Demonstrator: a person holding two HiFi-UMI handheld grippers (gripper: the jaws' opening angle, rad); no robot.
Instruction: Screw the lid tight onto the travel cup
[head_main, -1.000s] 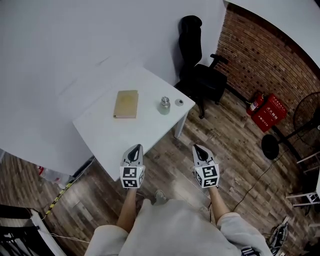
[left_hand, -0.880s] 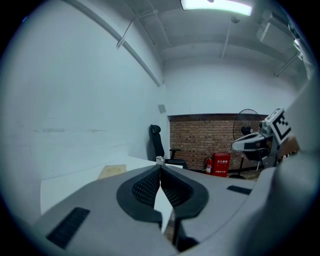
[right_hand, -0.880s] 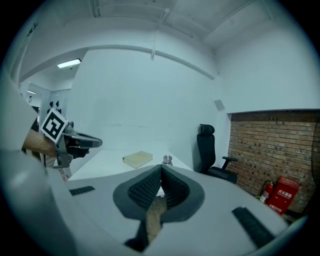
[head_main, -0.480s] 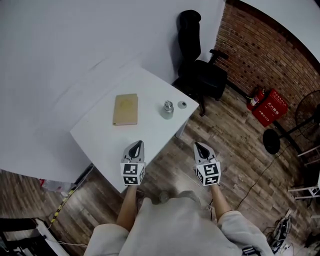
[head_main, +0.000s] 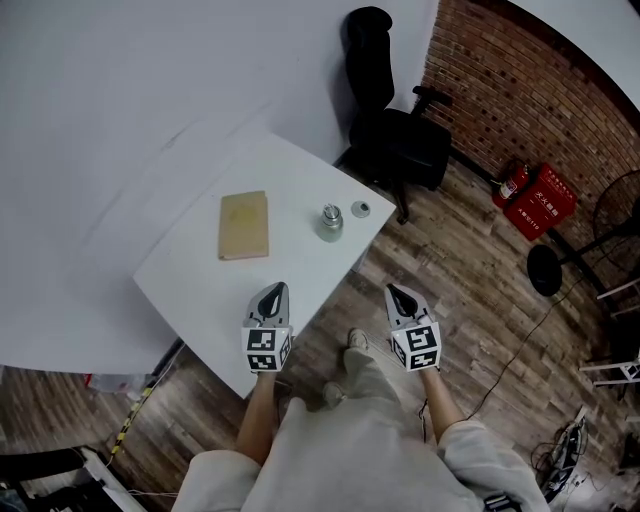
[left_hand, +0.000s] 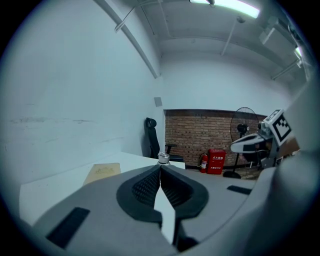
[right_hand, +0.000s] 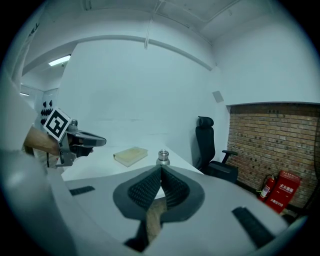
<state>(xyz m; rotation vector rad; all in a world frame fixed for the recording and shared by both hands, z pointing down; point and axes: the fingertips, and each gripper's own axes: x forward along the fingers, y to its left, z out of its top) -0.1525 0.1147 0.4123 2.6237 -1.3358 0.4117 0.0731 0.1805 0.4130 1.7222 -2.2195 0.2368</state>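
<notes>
A small metal travel cup (head_main: 330, 221) stands upright near the right side of the white table (head_main: 200, 290). Its round lid (head_main: 361, 208) lies on the table just right of it, apart from it. The cup also shows far ahead in the left gripper view (left_hand: 163, 158) and the right gripper view (right_hand: 163, 157). My left gripper (head_main: 270, 294) hovers over the table's near edge, shut and empty. My right gripper (head_main: 401, 297) hangs over the floor beside the table, also shut and empty. Both are well short of the cup.
A tan book (head_main: 244, 225) lies on the table left of the cup. A black office chair (head_main: 392, 130) stands past the table's far corner. Red fire extinguisher boxes (head_main: 541, 200) sit by the brick wall, and a standing fan (head_main: 545, 268) is at the right.
The table, cup and lid have come closer to both grippers as the person walked toward them. Both grippers stayed shut and kept side by side.
</notes>
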